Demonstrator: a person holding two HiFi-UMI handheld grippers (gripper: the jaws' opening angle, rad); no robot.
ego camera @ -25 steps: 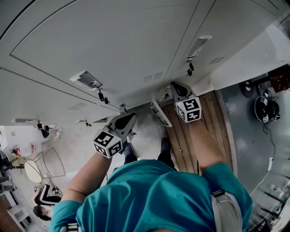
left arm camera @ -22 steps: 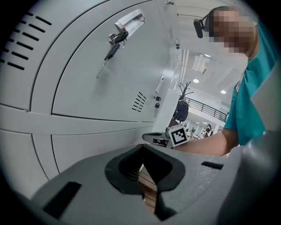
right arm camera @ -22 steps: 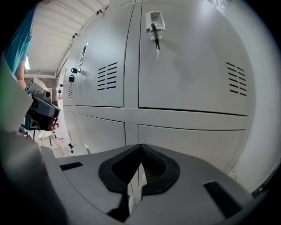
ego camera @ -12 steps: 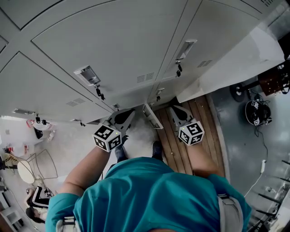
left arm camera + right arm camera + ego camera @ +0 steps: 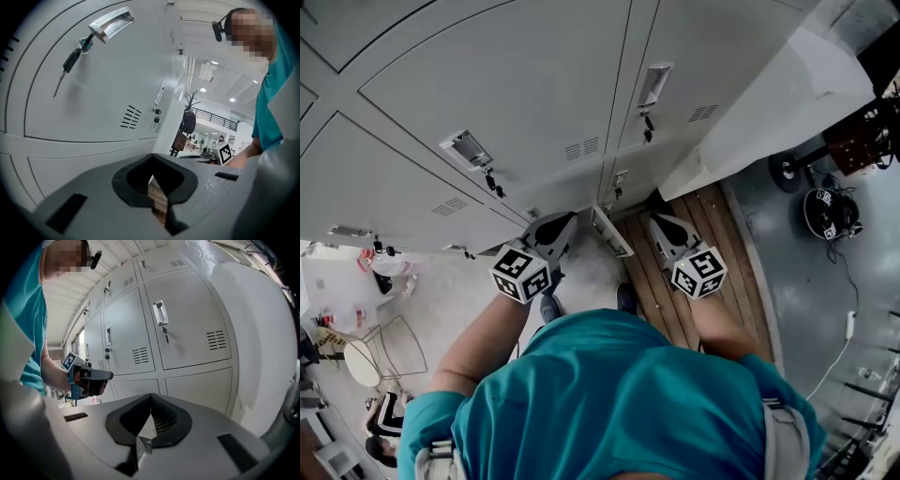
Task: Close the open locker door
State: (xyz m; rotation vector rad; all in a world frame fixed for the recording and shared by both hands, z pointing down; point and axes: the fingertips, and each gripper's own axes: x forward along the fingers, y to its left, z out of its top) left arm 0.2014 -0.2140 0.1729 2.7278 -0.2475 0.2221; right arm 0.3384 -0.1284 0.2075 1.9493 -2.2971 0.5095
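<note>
The open locker door (image 5: 609, 232) is low in the bank of grey lockers (image 5: 516, 84). It swings out from the bottom row towards you, over the near floor. It stands between your two tools, with a gap on each side.

Your left gripper (image 5: 565, 223) sits just left of the door and points at the lockers. In its own view the left gripper (image 5: 152, 176) has its tongs brought together at the tips, with nothing in them. Only the wooden boards (image 5: 667, 281) show through the slit below.

Your right gripper (image 5: 659, 223) is just right of the door, above those boards. In its own view the right gripper (image 5: 150, 401) also has its tongs pressed narrow and empty.

To the far left of your left tool, a key (image 5: 70, 61) hangs from a lock under a metal handle (image 5: 111, 23).
</note>
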